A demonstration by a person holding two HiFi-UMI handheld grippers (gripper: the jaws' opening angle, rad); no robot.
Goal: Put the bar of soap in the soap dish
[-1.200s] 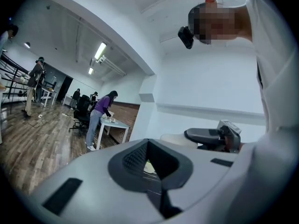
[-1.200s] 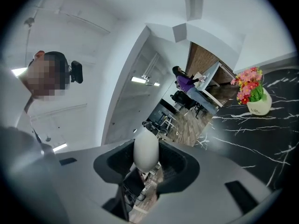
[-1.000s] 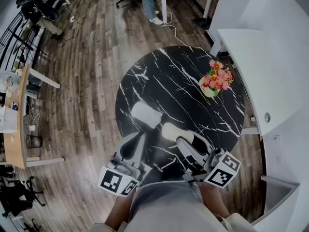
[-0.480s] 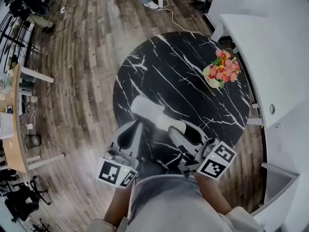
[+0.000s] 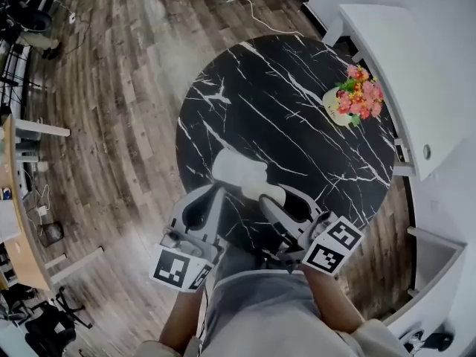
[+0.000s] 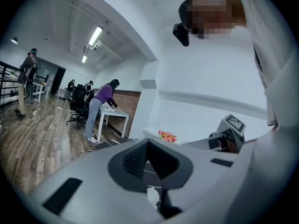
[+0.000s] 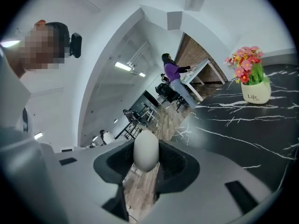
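The surface (image 5: 297, 103) looks like polished black marble veined white; the floor (image 5: 104, 110), streaky wood plank; the soap (image 7: 146, 150), smooth matt off-white; the fingers (image 7: 60, 181), matt grey plastic.

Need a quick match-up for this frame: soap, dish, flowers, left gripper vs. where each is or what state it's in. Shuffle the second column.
Things:
1. soap
2. dish
3. flowers
4. left gripper

Places or states:
a. by the far right edge of the table
b. jaws together, nothing between them
c. lying on the table, near the person's side
d. clamped between the jaws of the right gripper

Pairs: 1-d, 2-c, 3-a, 4-b
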